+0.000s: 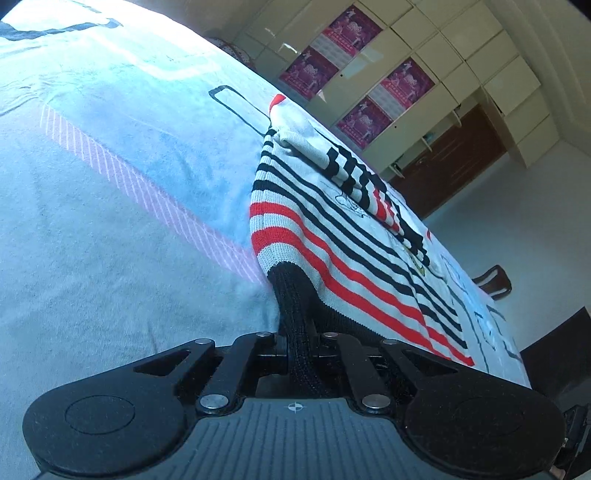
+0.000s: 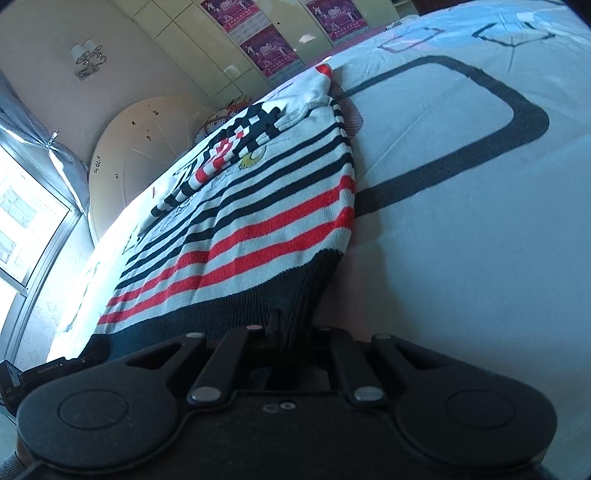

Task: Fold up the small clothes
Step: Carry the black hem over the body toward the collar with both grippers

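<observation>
- The striped sweater (image 1: 332, 236) (white knit with black and red bands and a dark ribbed hem) lies spread on a bed sheet (image 1: 110, 184) printed with dark outlined rectangles and a pink hatched strip.
- The left hand-held gripper (image 1: 300, 336) is clamped on one corner of the dark hem, the ribbing bunched between its fingers.
- The right hand-held gripper (image 2: 291, 328) pinches the hem's other corner, its fingers closed on the dark knit (image 2: 258, 295).
- A sleeve (image 2: 236, 147) is folded across the sweater's upper part.
- Behind the bed stand pale cabinets (image 1: 424, 48) carrying purple posters (image 1: 354, 26).
- In the right wrist view a window (image 2: 22, 221) sits at the left.
</observation>
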The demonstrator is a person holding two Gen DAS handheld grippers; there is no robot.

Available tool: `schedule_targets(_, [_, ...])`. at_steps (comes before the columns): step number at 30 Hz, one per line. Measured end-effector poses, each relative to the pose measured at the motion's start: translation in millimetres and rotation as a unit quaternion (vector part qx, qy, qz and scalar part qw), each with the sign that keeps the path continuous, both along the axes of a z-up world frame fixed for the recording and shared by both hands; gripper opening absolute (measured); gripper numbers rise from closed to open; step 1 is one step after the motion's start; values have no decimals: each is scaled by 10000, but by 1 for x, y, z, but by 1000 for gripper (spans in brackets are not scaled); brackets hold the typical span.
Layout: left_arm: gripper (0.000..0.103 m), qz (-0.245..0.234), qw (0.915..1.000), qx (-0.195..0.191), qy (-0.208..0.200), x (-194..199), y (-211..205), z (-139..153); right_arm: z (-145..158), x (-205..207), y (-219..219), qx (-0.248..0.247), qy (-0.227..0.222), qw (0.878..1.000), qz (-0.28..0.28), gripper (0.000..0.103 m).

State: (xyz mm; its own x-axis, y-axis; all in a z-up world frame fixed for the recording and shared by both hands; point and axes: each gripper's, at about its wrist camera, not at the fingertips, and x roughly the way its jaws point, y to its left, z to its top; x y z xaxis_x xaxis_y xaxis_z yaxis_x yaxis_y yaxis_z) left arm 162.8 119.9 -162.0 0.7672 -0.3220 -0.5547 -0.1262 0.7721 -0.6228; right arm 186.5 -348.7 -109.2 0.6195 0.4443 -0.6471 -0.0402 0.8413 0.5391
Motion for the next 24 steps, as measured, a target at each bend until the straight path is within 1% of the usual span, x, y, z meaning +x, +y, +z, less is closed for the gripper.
schedule_targets(1, [4,45,9999,-49,-82,-2,1,5,5,0,1,-36,-111,9999,5,7])
schedule_targets(5, [4,166,9985,2,-523,5,4,38,40,6,0,-200,-640,9977,-62,7])
schedule_targets(8, [4,169,9967,58,-789,20,7,61,61,22,0,-345,-916,9952,-38,7])
schedule_targets(10, [4,102,9952,152,-965,39,7,77,74,35,3,-437,-1127,9927,10,7])
schedule_targets(13, [4,37,9925,160,-1208,72,8,95,91,62,8,-567,-1403,9885,18,7])
schedule_targets(16, [4,-3,9911,100,-1327,113,12,107,107,97,10,-595,-1560,9859,-66,7])
schedule_targets(21, [4,-81,9901,166,-1388,183,16,121,127,166,20,-745,-1772,9813,-59,7])
schedule_targets(24, [4,-124,9913,180,-1299,224,20,117,130,206,26,-756,-1800,9807,-52,7])
